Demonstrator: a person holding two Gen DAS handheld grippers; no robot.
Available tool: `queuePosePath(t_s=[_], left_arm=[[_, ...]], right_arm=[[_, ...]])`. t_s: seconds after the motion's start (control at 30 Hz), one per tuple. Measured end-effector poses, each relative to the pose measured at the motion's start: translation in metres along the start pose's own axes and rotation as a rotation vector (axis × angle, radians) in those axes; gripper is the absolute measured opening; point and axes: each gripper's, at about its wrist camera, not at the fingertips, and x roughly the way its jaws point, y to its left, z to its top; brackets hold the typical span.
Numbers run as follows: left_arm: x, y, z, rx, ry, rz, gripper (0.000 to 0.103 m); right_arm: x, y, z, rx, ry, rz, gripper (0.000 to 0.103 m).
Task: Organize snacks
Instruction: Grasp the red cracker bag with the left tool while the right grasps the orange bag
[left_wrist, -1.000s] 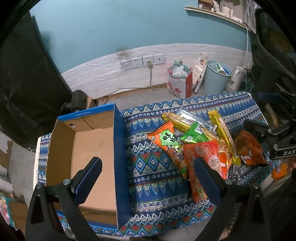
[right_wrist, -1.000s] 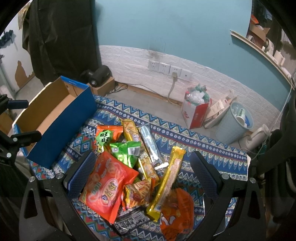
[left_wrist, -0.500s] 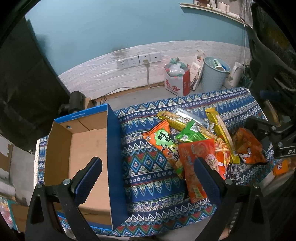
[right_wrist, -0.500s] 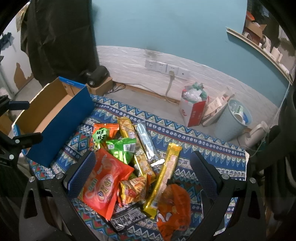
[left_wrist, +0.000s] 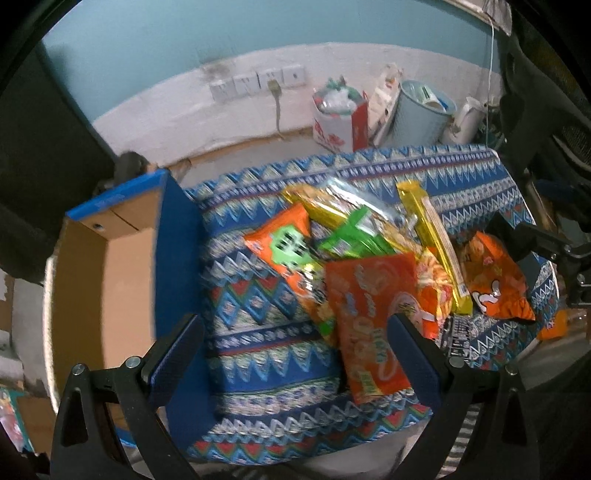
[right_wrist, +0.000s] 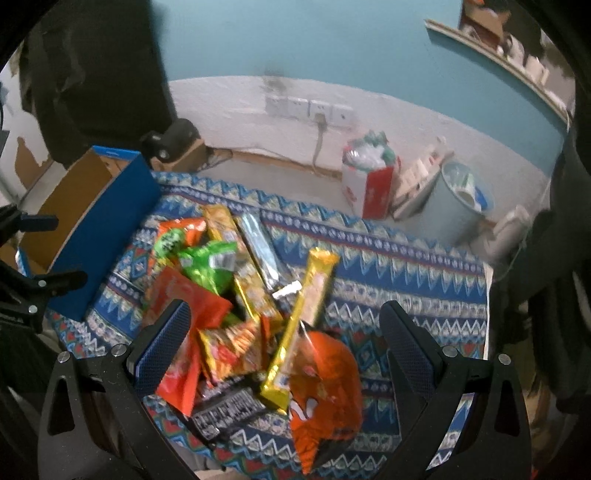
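Observation:
A pile of snack packets lies on a table with a blue patterned cloth (left_wrist: 258, 332). It includes a large red-orange bag (left_wrist: 373, 321), a green packet (left_wrist: 351, 240), a long yellow bar (left_wrist: 436, 243) and an orange bag (left_wrist: 491, 280). An open blue cardboard box (left_wrist: 110, 280) stands at the table's left and looks empty. My left gripper (left_wrist: 295, 354) is open above the cloth, its right finger over the red-orange bag. My right gripper (right_wrist: 284, 343) is open above the pile, over the yellow bar (right_wrist: 306, 314) and orange bag (right_wrist: 325, 384). The box (right_wrist: 103, 221) is far left there.
On the floor behind the table stand a red and white bag (left_wrist: 340, 118), a pale blue bin (left_wrist: 421, 114) and a white kettle (left_wrist: 465, 122). Wall sockets (left_wrist: 258, 83) sit on the white brick wall. A black packet (right_wrist: 225, 410) lies at the pile's near edge.
Both grippers have moved down and closer to the table; the snack pile looks larger. The left view has shifted right, toward the pile. Both stay open and nothing was grasped.

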Motion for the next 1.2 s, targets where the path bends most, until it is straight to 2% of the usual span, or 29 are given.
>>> queuePosePath(t_s=[0.17,0.53,0.7,0.93,1.1,1.13,1.17,1.2], left_arm=[[0.029,-0.022,-0.005,-0.03,0.087,-0.041,0.1],[0.07,-0.065,-0.01,-0.04,0.198,-0.049,0.1],[0.087,-0.078,-0.01,-0.046,0.243,-0.053,0.1],[0.113,-0.09,-0.01,-0.02,0.293,-0.005,0.1],[0.126,-0.085,-0.008,-0.024,0.305,-0.026,0.1],[0.128,-0.084,-0.009,-0.027,0.304,-0.033,0.099],[0.129,-0.081,-0.01,-0.035,0.298,-0.049,0.09],[0.131,-0.079,-0.011,-0.043,0.291,-0.064,0.084]], right_arm=[[0.022,-0.025,-0.018,0.055,0.074,-0.012,0.1],[0.057,-0.054,-0.055,0.134,0.19,0.031,0.1],[0.076,-0.058,-0.067,0.122,0.24,0.04,0.1],[0.104,-0.06,-0.075,0.083,0.3,0.023,0.1],[0.115,-0.057,-0.077,0.066,0.323,0.046,0.097],[0.117,-0.056,-0.077,0.064,0.324,0.056,0.093],[0.119,-0.055,-0.078,0.065,0.323,0.071,0.091],[0.121,-0.054,-0.078,0.067,0.325,0.09,0.083]])
